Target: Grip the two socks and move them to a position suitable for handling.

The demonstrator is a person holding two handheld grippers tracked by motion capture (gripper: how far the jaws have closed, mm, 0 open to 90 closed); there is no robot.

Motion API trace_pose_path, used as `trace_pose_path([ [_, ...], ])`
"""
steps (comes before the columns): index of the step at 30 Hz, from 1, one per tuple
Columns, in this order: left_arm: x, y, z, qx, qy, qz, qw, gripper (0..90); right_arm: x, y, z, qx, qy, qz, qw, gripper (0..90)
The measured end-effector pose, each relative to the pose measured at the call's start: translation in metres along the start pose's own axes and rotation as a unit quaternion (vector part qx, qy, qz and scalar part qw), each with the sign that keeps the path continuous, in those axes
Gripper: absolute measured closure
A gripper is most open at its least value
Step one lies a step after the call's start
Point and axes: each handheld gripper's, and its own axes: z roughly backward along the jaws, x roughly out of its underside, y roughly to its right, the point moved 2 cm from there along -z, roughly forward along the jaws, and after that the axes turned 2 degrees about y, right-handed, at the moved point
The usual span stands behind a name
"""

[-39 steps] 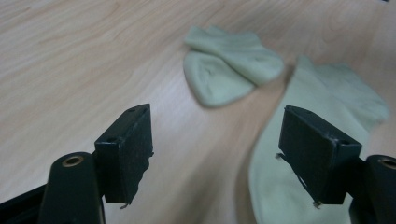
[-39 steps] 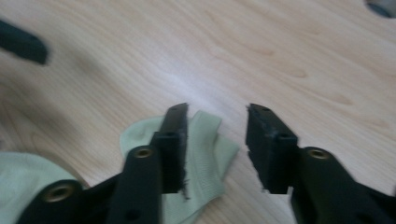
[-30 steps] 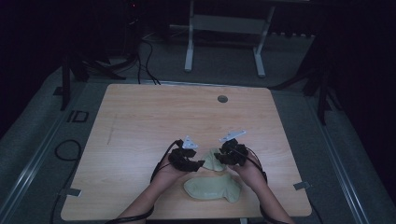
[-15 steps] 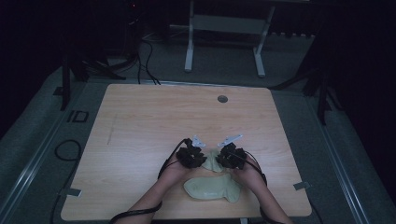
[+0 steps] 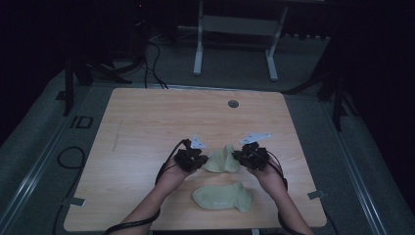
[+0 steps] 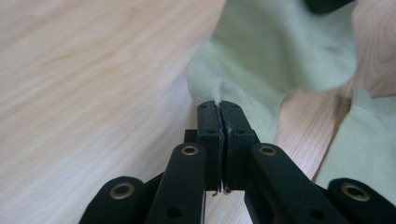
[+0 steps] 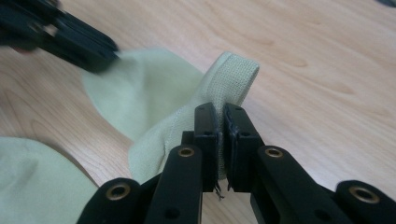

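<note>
Two pale green socks are on the wooden table (image 5: 147, 122). One sock (image 5: 221, 160) hangs stretched between both grippers, just above the tabletop. My left gripper (image 5: 199, 160) is shut on its one end (image 6: 243, 60); my right gripper (image 5: 239, 157) is shut on its ribbed cuff (image 7: 231, 79). The second sock (image 5: 222, 197) lies flat near the table's front edge, between the person's forearms; it shows at the right edge of the left gripper view (image 6: 369, 144) and at the lower left of the right gripper view (image 7: 32, 182).
A small round grommet (image 5: 233, 104) sits in the table's far side. A white metal frame (image 5: 235, 29) stands on the dark floor behind the table. Cables (image 5: 73, 161) lie on the floor at the left.
Both grippers have moved forward and apart, lifting the held sock off the flat sock and stretching it between them.
</note>
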Motion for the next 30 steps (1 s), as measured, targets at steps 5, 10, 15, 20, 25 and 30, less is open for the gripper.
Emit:
trace_pose_path([
  [5, -0.001, -0.009, 0.020, -0.015, -0.002, -0.009, 0.9998, 87.5, -0.001, 0.011, 0.010, 0.004, 0.001, -0.009, 0.9999, 84.5],
  [10, 0.004, -0.016, 0.013, -0.013, -0.013, -0.004, 0.9998, 87.4, 0.008, 0.021, 0.002, 0.003, -0.015, -0.023, 0.9996, 84.4],
  [15, 0.016, -0.018, -0.012, -0.004, -0.031, 0.001, 0.9995, 87.3, 0.024, 0.029, -0.015, 0.004, -0.047, -0.027, 0.9985, 84.2],
  [20, 0.021, -0.017, -0.022, -0.002, -0.043, 0.009, 0.9990, 82.1, 0.036, 0.036, -0.028, 0.007, -0.074, -0.031, 0.9968, 78.9],
  [25, 0.014, -0.018, -0.006, -0.031, -0.010, 0.007, 0.9995, 66.0, 0.033, 0.038, -0.018, 0.016, -0.051, -0.040, 0.9978, 68.2],
  [30, 0.006, 0.002, 0.005, -0.027, 0.014, -0.005, 0.9995, 82.7, 0.027, 0.024, -0.009, 0.003, -0.037, -0.029, 0.9989, 72.1],
])
